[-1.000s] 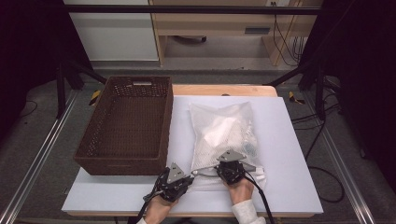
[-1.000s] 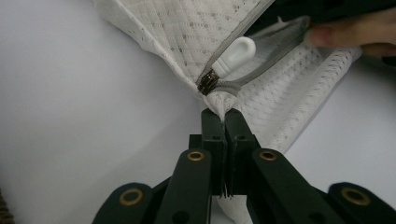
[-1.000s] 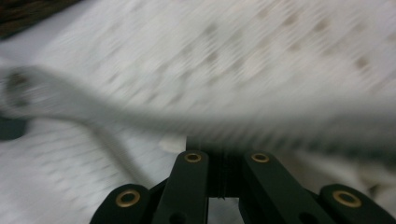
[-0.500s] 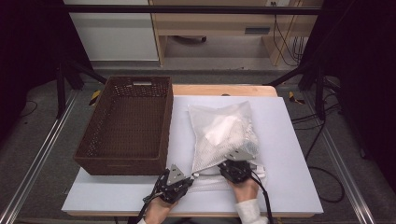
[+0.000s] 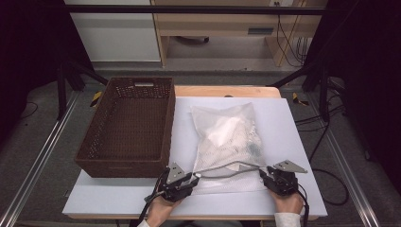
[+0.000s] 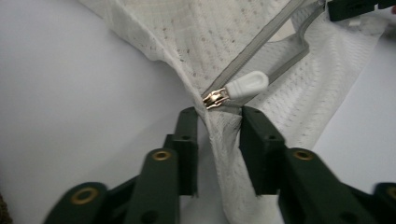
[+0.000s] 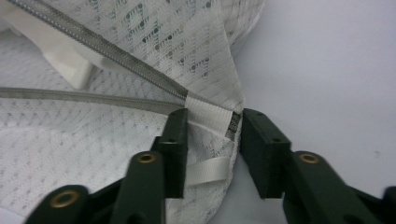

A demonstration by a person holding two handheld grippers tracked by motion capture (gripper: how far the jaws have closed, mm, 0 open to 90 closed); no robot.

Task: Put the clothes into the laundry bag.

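A white mesh bag (image 5: pixel 227 137) with pale cloth inside lies on the white table (image 5: pixel 288 123). Its grey zipper (image 5: pixel 227 166) runs along the near edge and gapes open. My left gripper (image 5: pixel 195 176) is at the bag's near left corner. Its jaws have just been opening and stand apart astride a fold of mesh (image 6: pixel 219 135), just short of the white zipper pull (image 6: pixel 247 85). My right gripper (image 5: pixel 262 173) is at the near right corner. Its jaws have just been closing and stand apart with the zipper's white end tab (image 7: pixel 208 114) lying flat between them.
An empty brown wicker basket (image 5: pixel 124 166) stands on the table's left side, its wall close beside the bag. The table's front edge runs just below both hands. Bare tabletop lies right of the bag. Dark stands and cables (image 5: pixel 326 142) are on the floor around.
My right gripper has slid right along the bag's near edge to its right corner. The zipper line now stretches between the two grippers. The left hand has stayed put.
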